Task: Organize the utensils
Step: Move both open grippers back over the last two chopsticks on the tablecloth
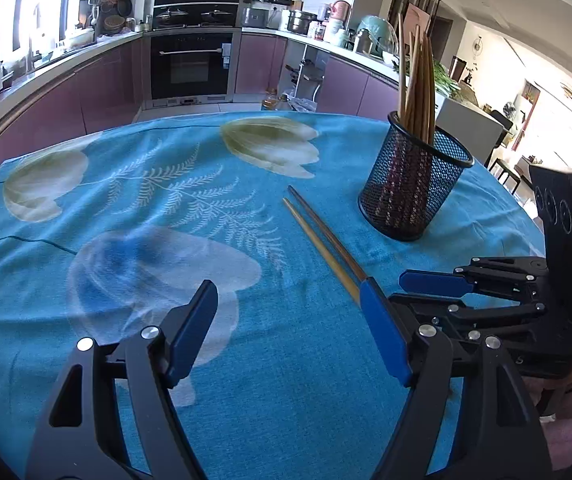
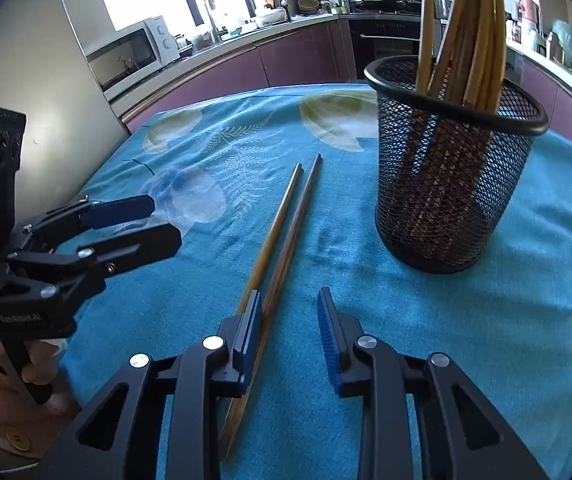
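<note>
Right now your left gripper (image 1: 290, 324) hangs over the blue tablecloth (image 1: 294, 400) with its blue-padded jaws spread wide and nothing between them. Your right gripper (image 2: 290, 336) is also parted, though less widely, and grips nothing; in its own camera its left pad (image 2: 248, 330) sits just over the near ends of the two loose chopsticks (image 2: 286, 216), and you cannot tell whether it touches them.

From the right wrist view those two chopsticks lie flat on the cloth side by side, running from about 6 o'clock up toward 12 o'clock, tips close together at the far end. In the left wrist view the same pair runs out from behind the right-hand pad toward 11 o'clock.

Beyond them, at about 1 o'clock in both views, the black mesh holder (image 2: 446, 184) stands upright on the cloth, apart from the loose pair, with a bundle of chopsticks (image 2: 470, 40) leaning inside it, ends fanned above the rim.

Farther off, purple kitchen cabinets (image 1: 98, 84) and a built-in oven (image 1: 192, 66) sit behind the table at 12 o'clock.
</note>
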Demonstrator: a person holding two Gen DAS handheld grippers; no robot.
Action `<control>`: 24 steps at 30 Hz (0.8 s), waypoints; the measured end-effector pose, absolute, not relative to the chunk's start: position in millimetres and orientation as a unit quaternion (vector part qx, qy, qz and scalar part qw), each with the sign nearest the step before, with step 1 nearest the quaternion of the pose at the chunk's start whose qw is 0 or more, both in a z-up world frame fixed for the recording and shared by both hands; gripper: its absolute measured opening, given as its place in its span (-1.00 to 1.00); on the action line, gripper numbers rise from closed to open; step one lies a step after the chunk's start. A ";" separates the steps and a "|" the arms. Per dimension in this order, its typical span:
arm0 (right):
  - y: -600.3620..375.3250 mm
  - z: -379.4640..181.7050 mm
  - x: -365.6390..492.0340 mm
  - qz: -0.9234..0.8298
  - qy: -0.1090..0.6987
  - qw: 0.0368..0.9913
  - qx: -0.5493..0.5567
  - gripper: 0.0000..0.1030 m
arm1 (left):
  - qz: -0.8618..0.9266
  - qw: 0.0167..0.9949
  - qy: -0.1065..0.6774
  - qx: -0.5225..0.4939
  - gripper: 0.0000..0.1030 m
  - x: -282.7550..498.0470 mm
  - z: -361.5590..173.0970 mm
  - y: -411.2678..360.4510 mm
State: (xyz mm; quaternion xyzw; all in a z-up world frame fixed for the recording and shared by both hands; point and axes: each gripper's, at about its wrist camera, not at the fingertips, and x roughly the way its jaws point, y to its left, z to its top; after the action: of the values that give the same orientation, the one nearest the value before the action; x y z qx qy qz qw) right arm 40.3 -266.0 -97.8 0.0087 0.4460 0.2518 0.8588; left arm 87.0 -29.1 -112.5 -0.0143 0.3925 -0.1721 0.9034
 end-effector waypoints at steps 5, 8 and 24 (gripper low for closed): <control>-273.2 -99.8 41.3 0.248 0.451 0.857 0.009 -0.51 | -0.187 0.894 0.407 0.004 0.31 92.9 -119.4 -45.2; -277.6 -98.4 41.5 0.249 0.450 0.858 0.015 -0.52 | -0.195 0.887 0.417 0.015 0.28 97.5 -125.2 -55.4; -287.5 -98.3 46.8 0.251 0.446 0.859 0.035 -0.51 | -0.207 0.871 0.443 0.054 -0.13 106.5 -139.6 -79.3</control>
State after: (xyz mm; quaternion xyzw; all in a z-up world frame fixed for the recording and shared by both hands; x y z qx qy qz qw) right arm 46.8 -287.5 -98.3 0.0350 0.4455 0.2507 0.8587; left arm 106.5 -79.3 -139.6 0.0540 0.4428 -0.2075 0.8706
